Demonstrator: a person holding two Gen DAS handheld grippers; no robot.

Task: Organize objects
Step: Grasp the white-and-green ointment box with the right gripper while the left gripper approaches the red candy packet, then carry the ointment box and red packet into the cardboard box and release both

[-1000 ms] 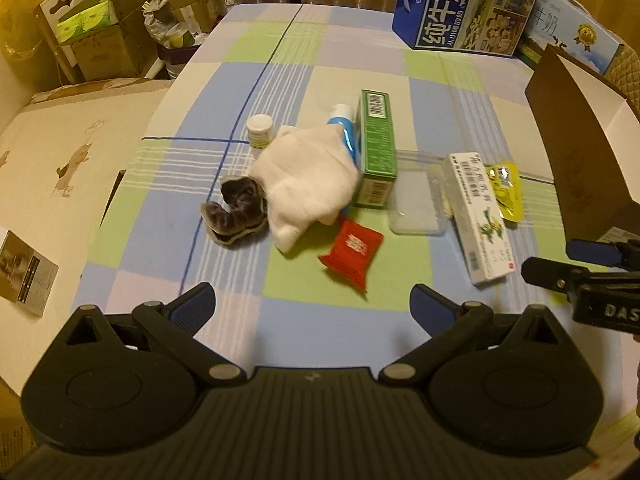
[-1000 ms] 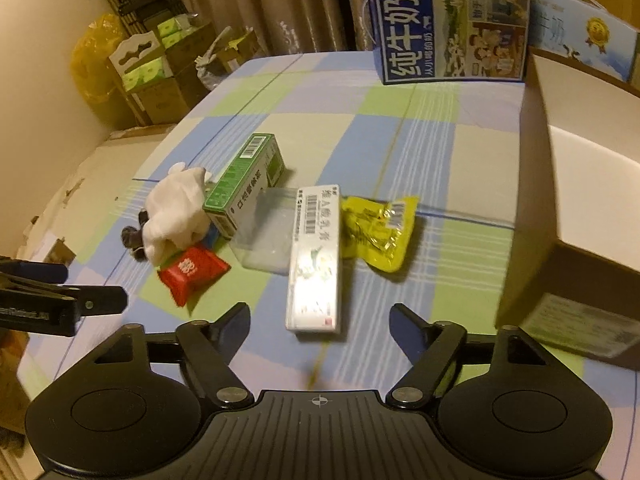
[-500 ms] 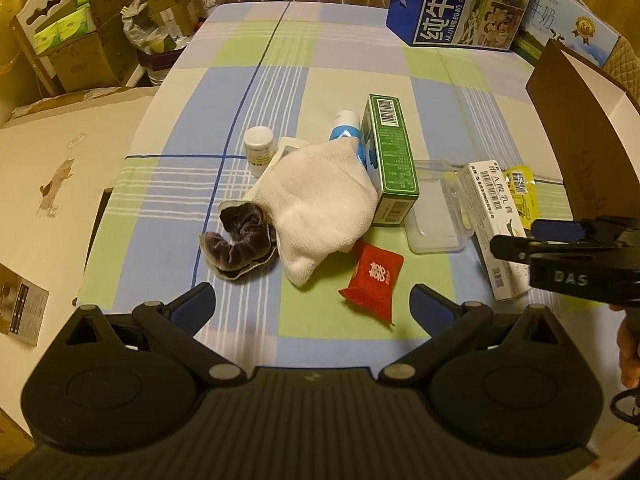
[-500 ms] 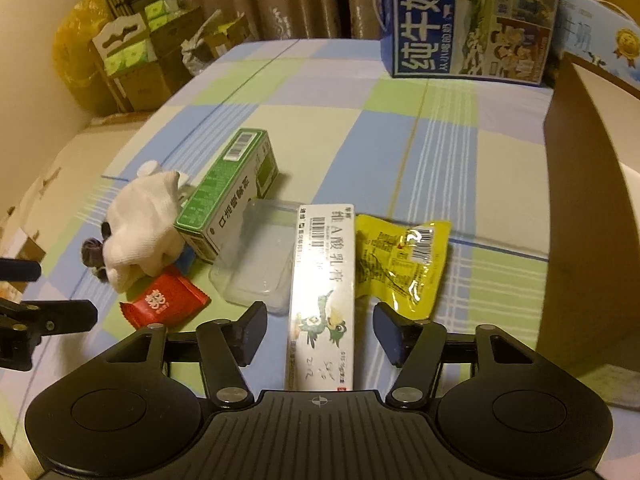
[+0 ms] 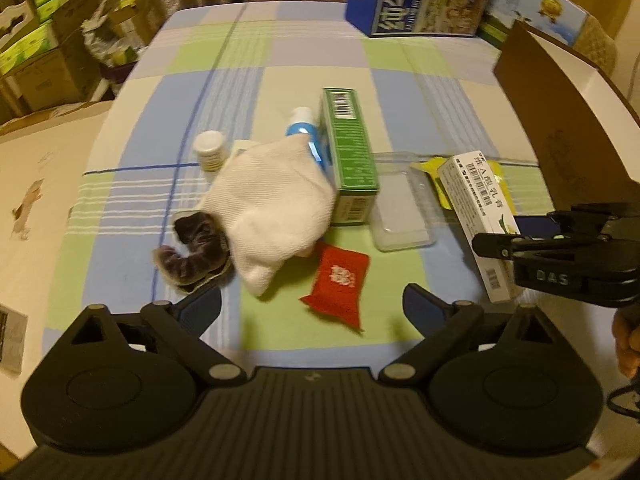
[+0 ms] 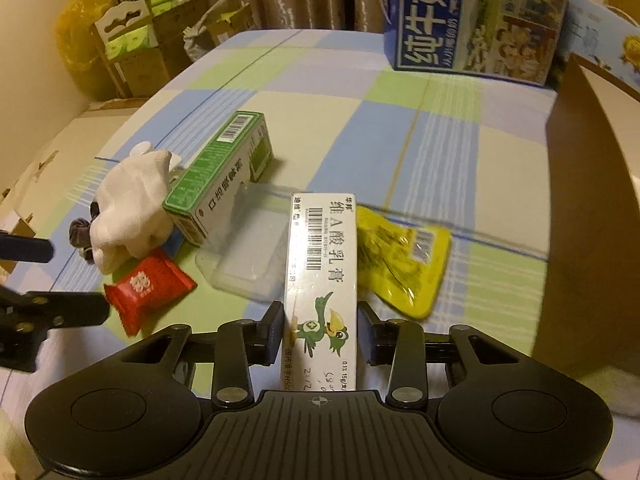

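A long white ointment box lies on the checked tablecloth between a clear plastic tray and a yellow packet. My right gripper is shut on the box's near end, one finger against each long side. The left wrist view shows the same box held by the right gripper. My left gripper is open just above the table, near a red packet. Behind it are a white cloth, a dark scrunchie and a green box.
A small white jar and a blue tube sit by the cloth. An open cardboard box stands at the right. A blue milk carton stands at the table's far edge. Stacked boxes are beyond the left side.
My right gripper moved forward over the white ointment box and its fingers closed onto the sides. The left gripper drifted closer to the red packet and stayed open.
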